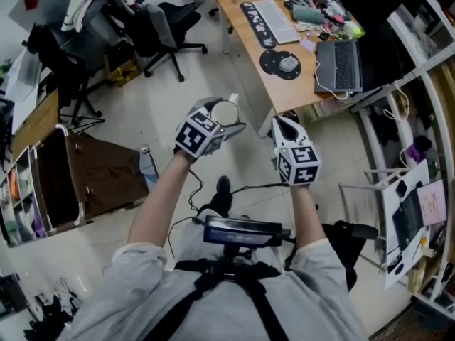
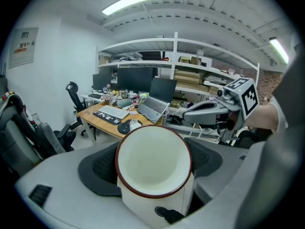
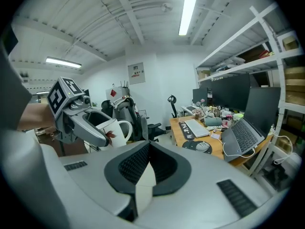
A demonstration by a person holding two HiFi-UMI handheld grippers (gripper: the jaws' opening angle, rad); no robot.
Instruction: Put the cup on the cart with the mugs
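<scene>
Left gripper [image 1: 232, 116] has its jaws spread wide and clamped round the cup [image 1: 223, 110]. The right gripper [image 1: 278, 122] is pinched together with nothing in it. Both hang side by side just off the near corner of the wooden desk [image 1: 250, 54], and the cup is in the air there, over the floor.

Room to move: the pale floor [image 1: 153, 101] on the left side of the desk is wide open as far as the two black office chairs [image 1: 168, 25]. The white shelving [image 1: 426, 62] crowds the desk's other side. A brown cabinet [image 1: 103, 177] sits well away from the desk, out past that open floor.

What each view adds: the left gripper view looks straight into the cup, white inside with a dark red rim. Only the right gripper view shows its handle and a small red print on the side. Only the head view shows the cabinet from above, with a clear bottle [image 1: 147, 165] at the corner nearest the desk.

Counts: one cup. On the desk there's one laptop [image 1: 339, 65], one keyboard [image 1: 277, 20] and one mouse [image 1: 287, 63] on a round black pad, plus a heap of small clutter at the far end that I can't sort out.
</scene>
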